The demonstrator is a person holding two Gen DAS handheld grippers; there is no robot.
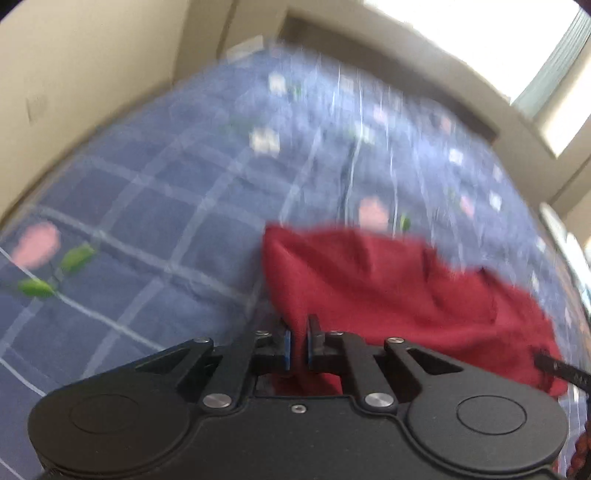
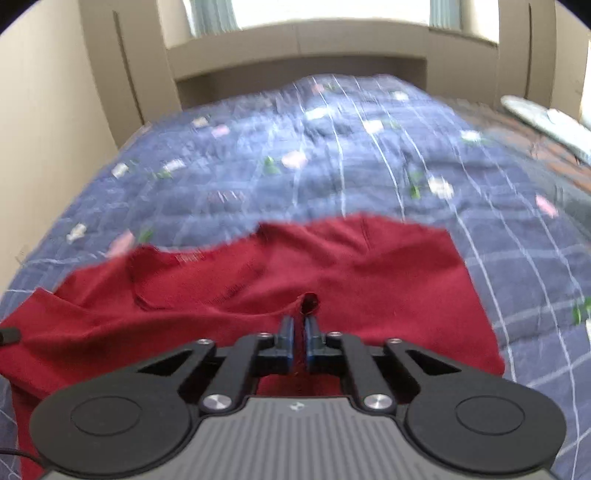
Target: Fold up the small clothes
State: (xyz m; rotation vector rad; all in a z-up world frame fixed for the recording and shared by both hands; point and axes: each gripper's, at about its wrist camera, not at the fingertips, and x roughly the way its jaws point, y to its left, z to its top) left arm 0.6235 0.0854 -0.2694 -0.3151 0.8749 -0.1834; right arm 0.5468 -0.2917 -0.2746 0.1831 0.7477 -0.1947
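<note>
1. The red garment (image 2: 332, 266) lies crumpled on the bed (image 2: 258, 177), spread across the near part of the blue checked cover.
2. Its far edge runs wavy and uneven across the cover; its right edge falls straight toward the camera in the right wrist view.
3. The right gripper (image 2: 300, 334) is pinched narrow on a rolled bit of the garment's near edge, with red cloth sticking up between the pads.
4. The left gripper (image 1: 298, 341) is drawn nearly closed at the garment's left corner; red cloth fills the slit between its pads, so it seems to hold that edge, though blur hides the contact.
5. Beyond the garment the cover lies open up to the headboard (image 2: 295, 62).
6. A beige wall (image 2: 44, 147) borders the bed's left side.
7. A bright window (image 2: 332, 11) sits above the headboard.
</note>
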